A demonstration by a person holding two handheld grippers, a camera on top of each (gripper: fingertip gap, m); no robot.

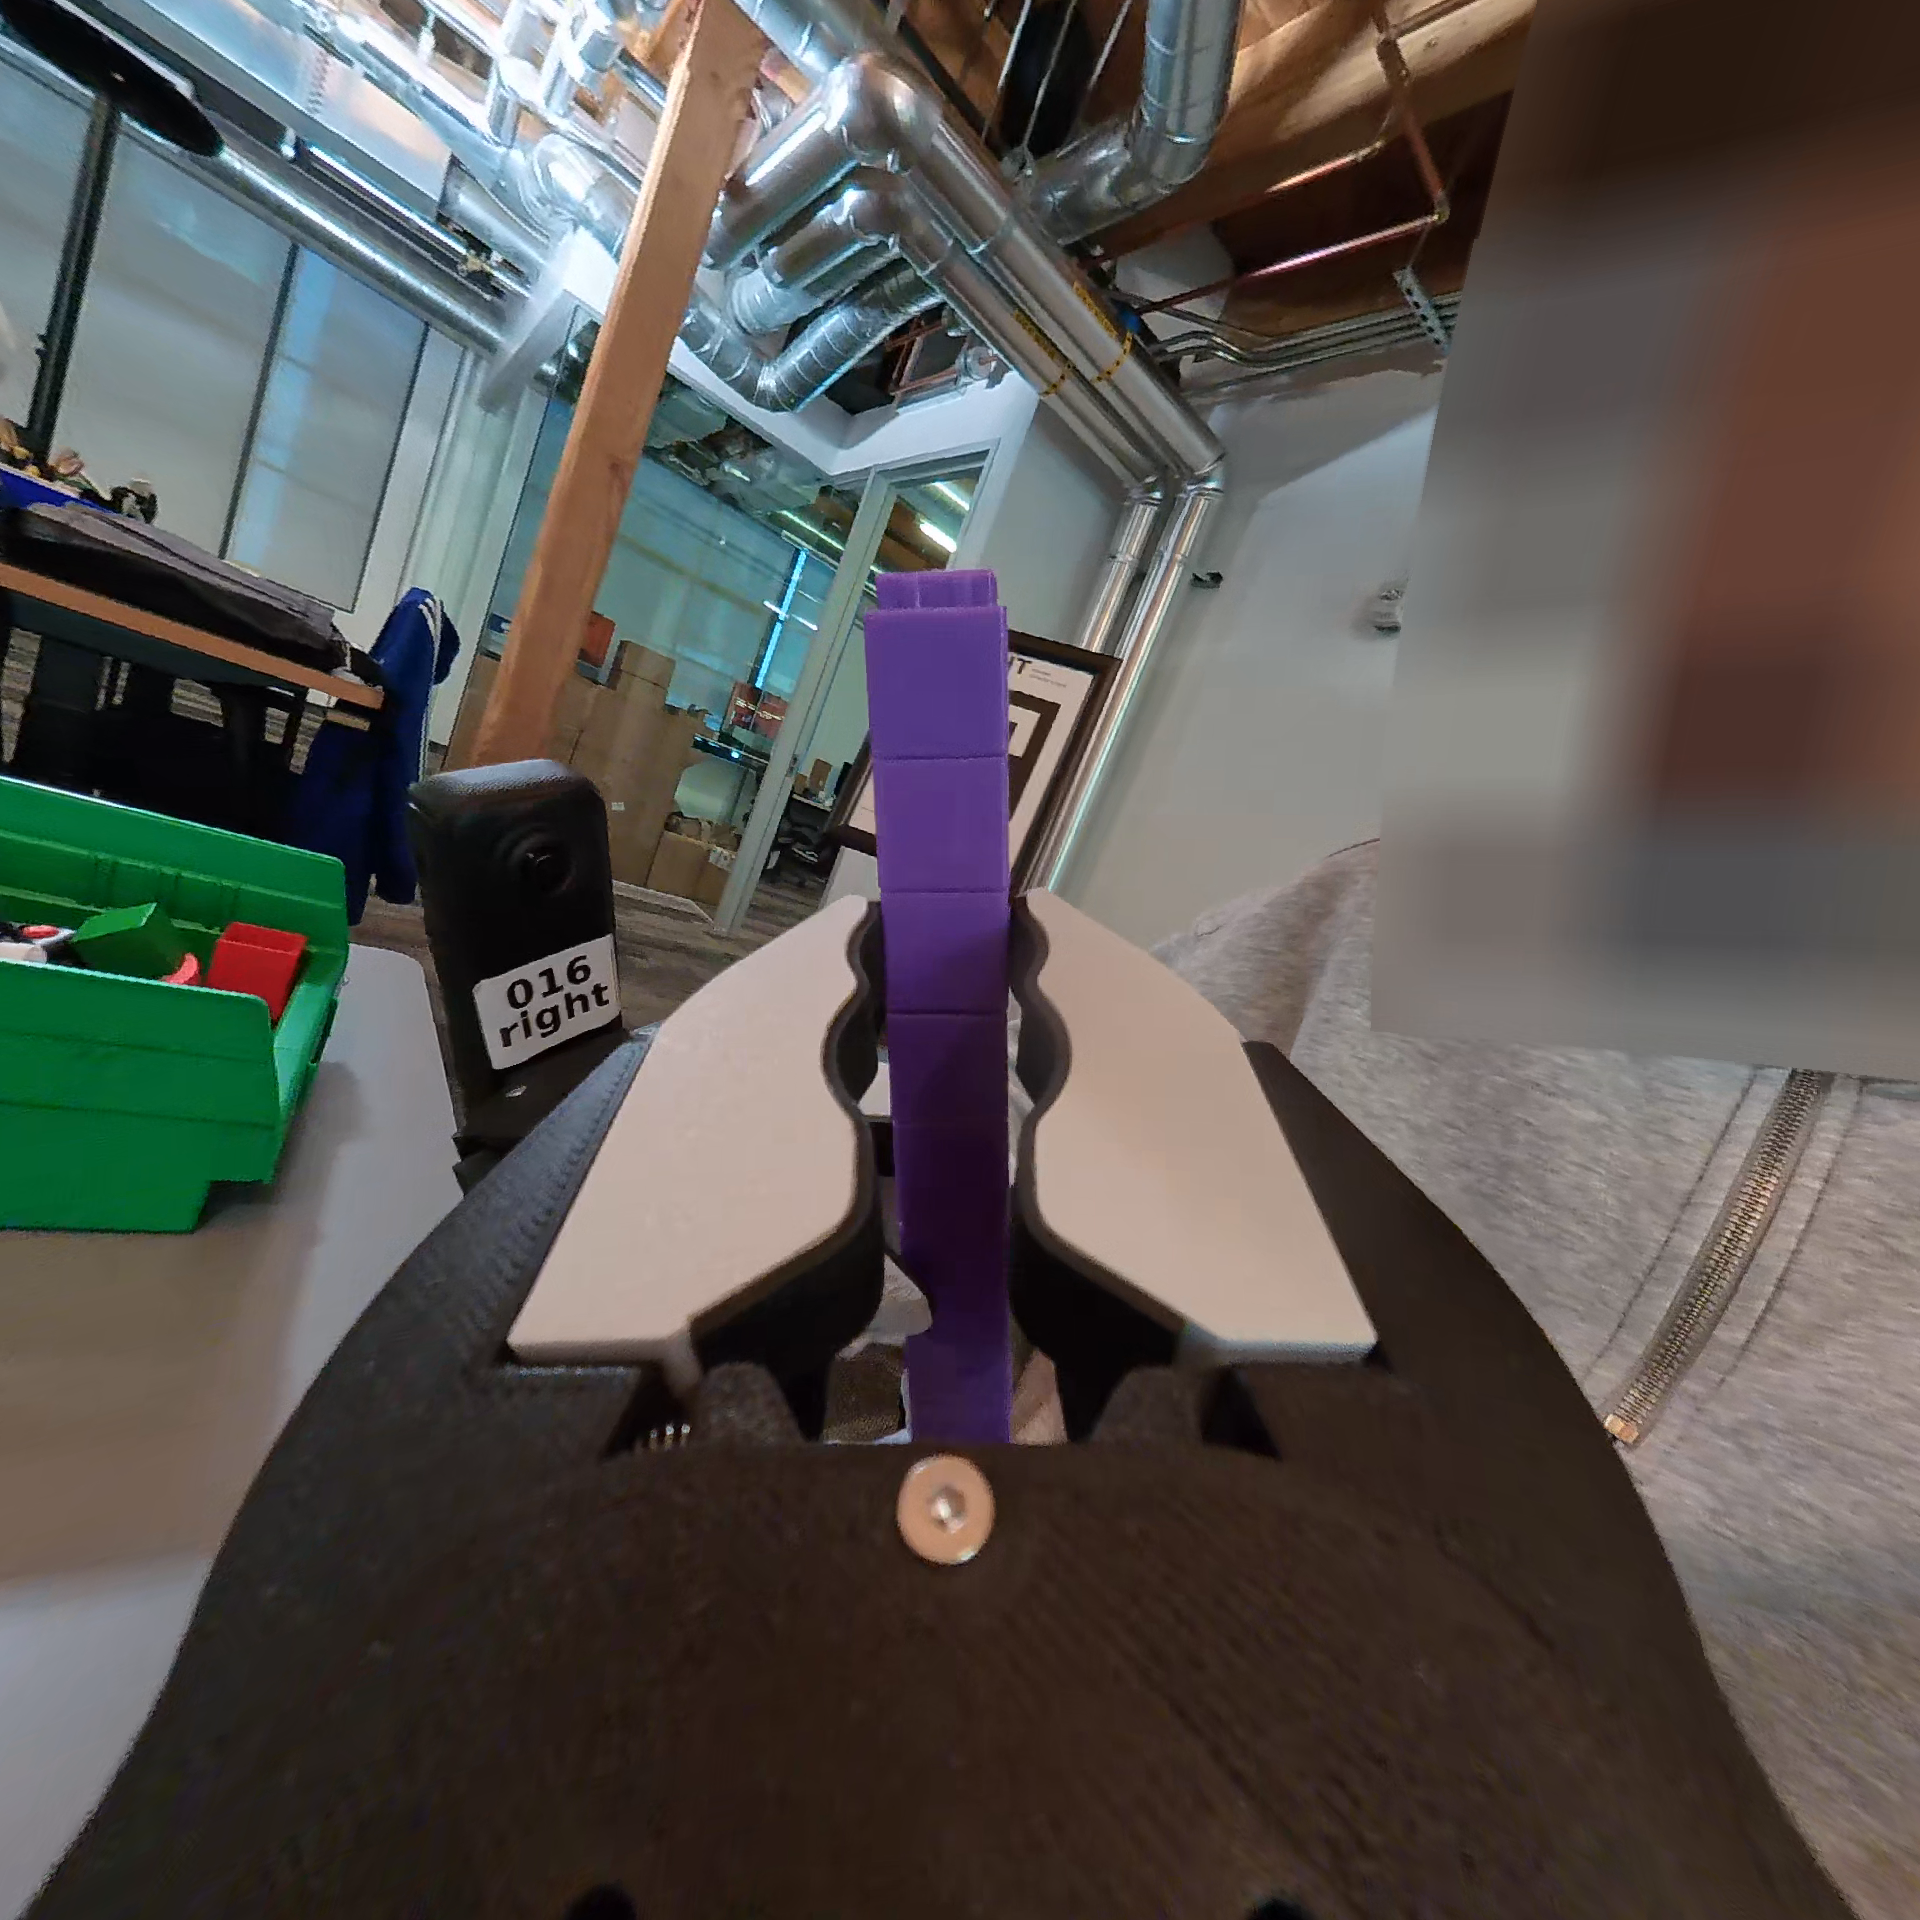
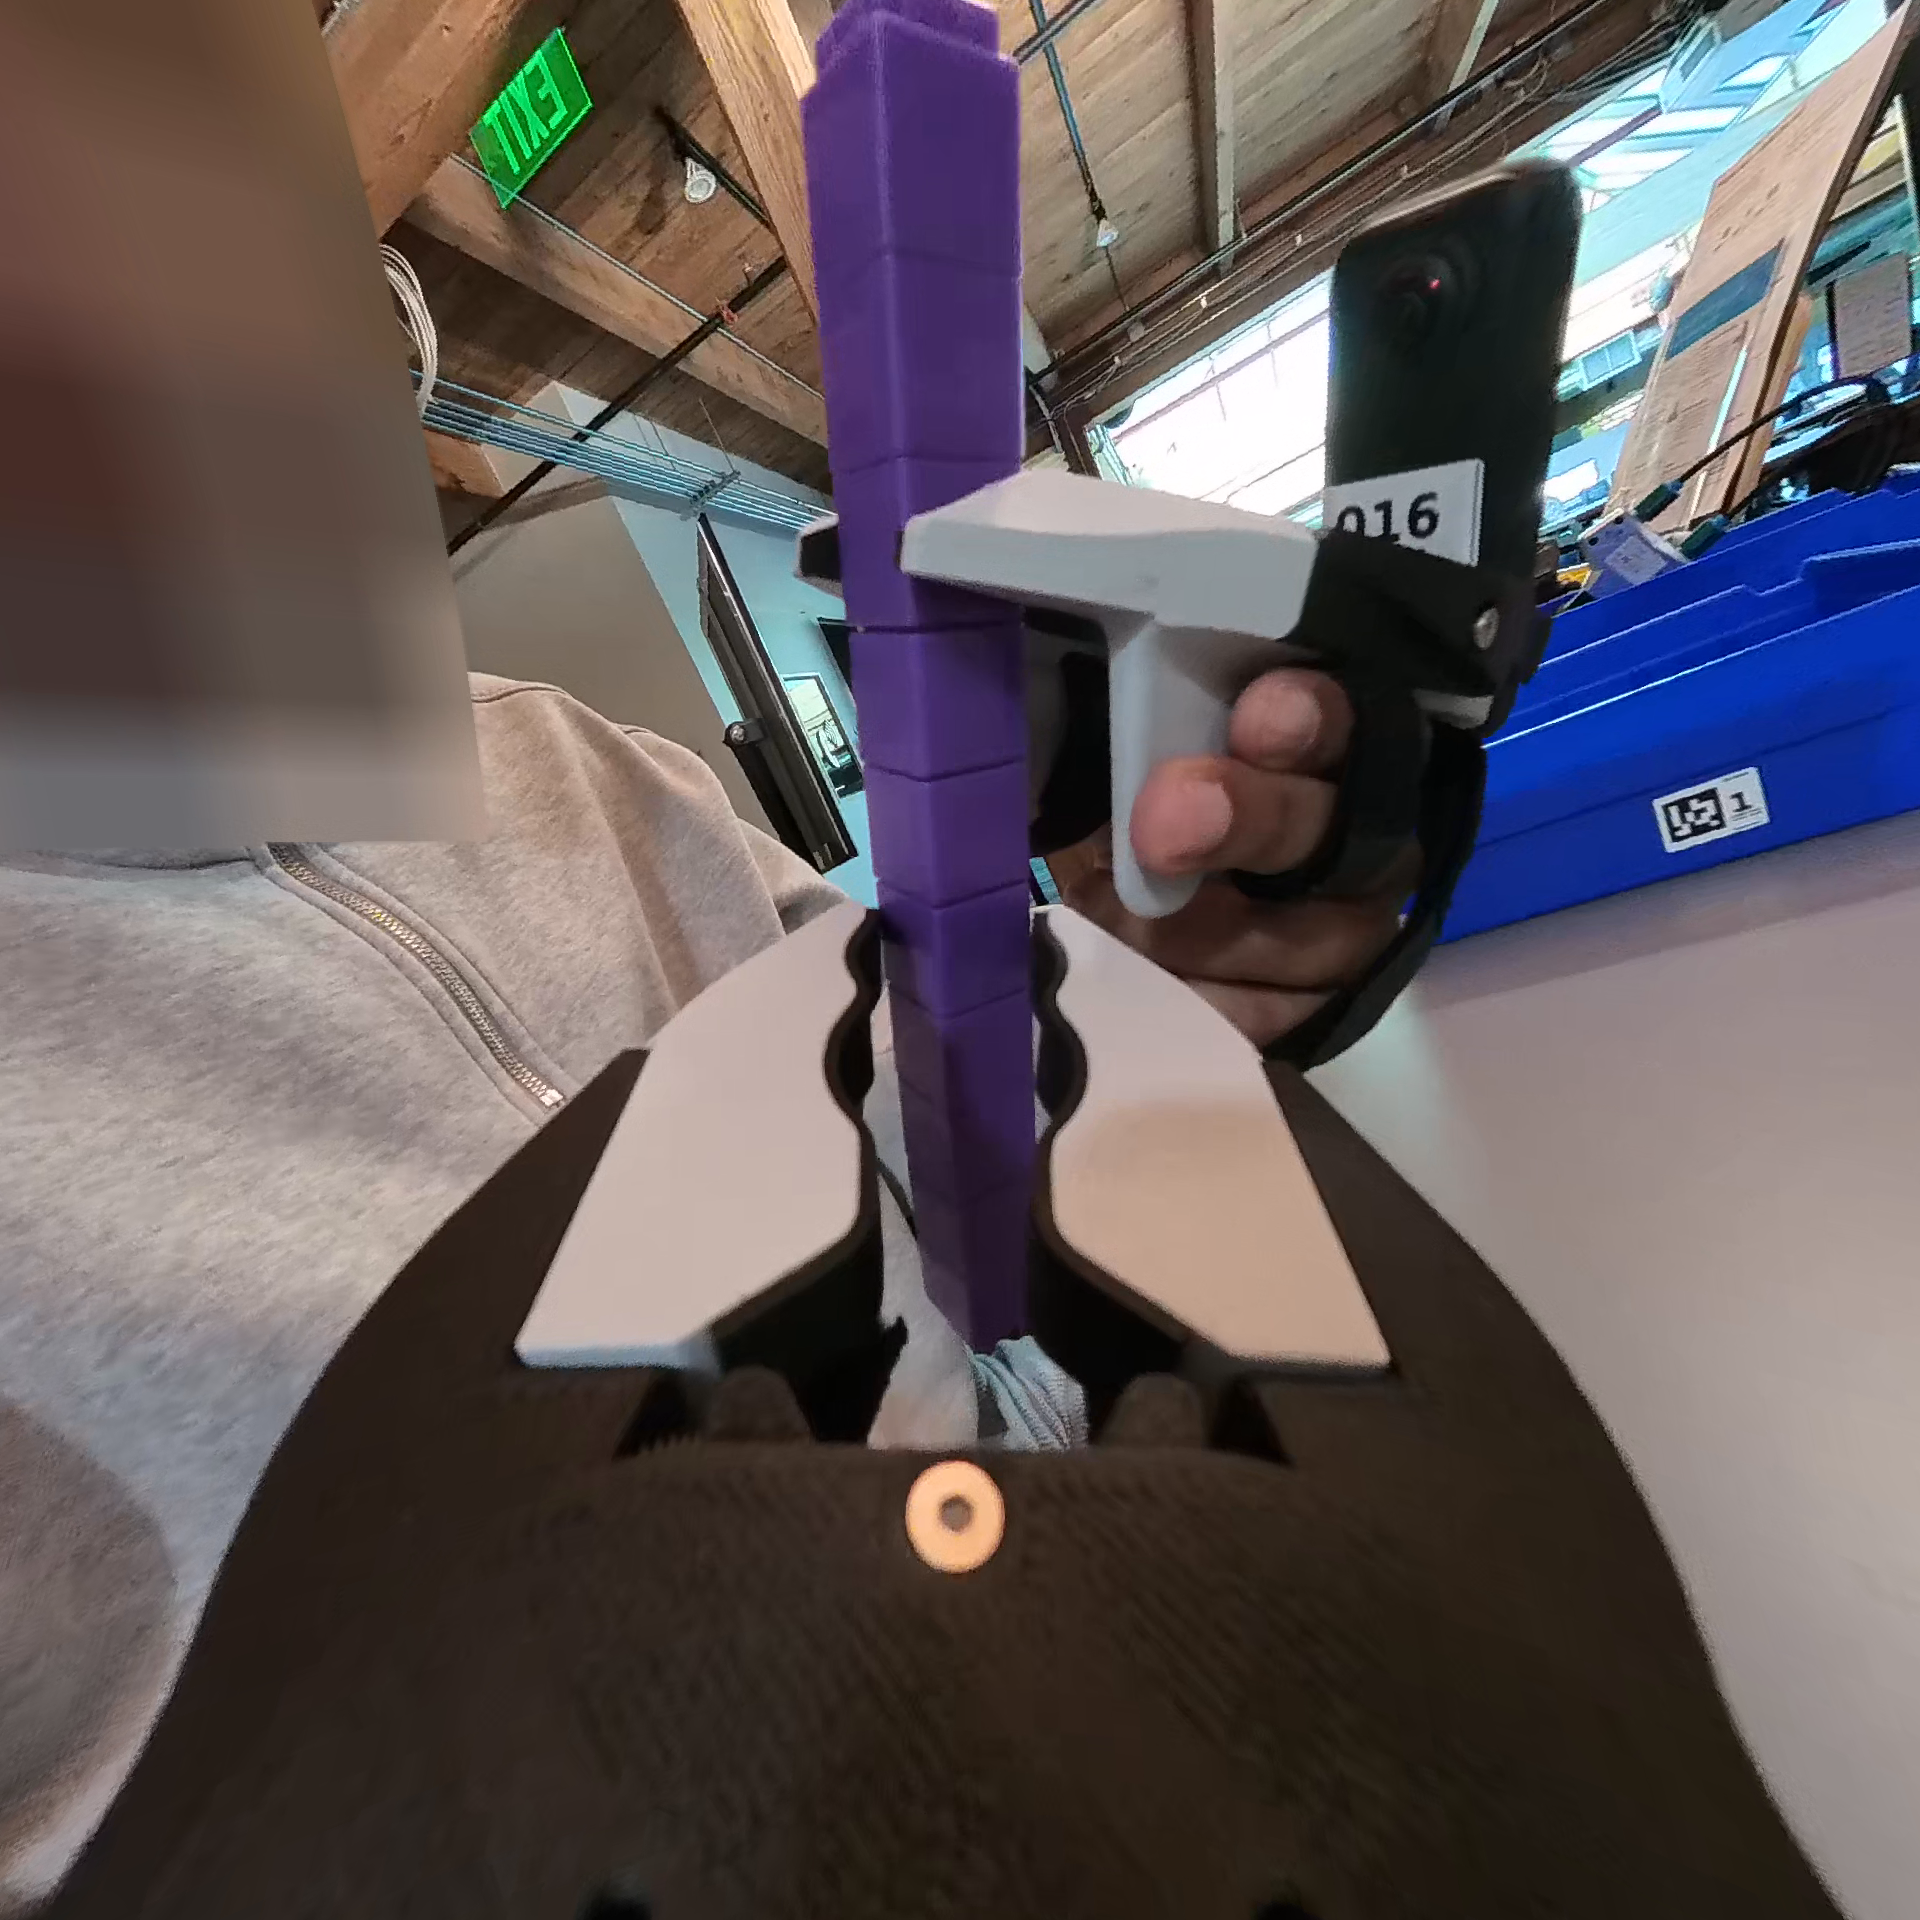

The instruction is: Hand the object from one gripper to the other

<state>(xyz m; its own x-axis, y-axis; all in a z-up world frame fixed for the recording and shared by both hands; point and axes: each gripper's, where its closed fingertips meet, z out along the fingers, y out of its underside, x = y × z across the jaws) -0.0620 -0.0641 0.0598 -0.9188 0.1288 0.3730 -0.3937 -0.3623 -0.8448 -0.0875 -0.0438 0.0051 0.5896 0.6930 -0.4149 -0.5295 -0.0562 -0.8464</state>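
A long purple bar (image 1: 940, 748) made of joined cubes stands upright between both grippers. In the left wrist view my left gripper (image 1: 943, 914) is shut on it, with the bar rising above the fingertips. In the right wrist view my right gripper (image 2: 954, 925) is closed against the lower part of the same bar (image 2: 914, 312). The left gripper (image 2: 883, 566), held in a hand (image 2: 1247, 769), clamps the bar higher up from the right side. The right gripper's black camera (image 1: 509, 862) shows low at the left of the left wrist view.
A green bin (image 1: 135, 1091) holding red and green blocks sits on the grey table (image 2: 1610, 1143) at the left. Blue bins (image 2: 1714, 675) stand at the far right. A person in a grey zip hoodie (image 1: 1558, 1195) is close behind the bar. There is about 6 cm between the tips of the two grippers.
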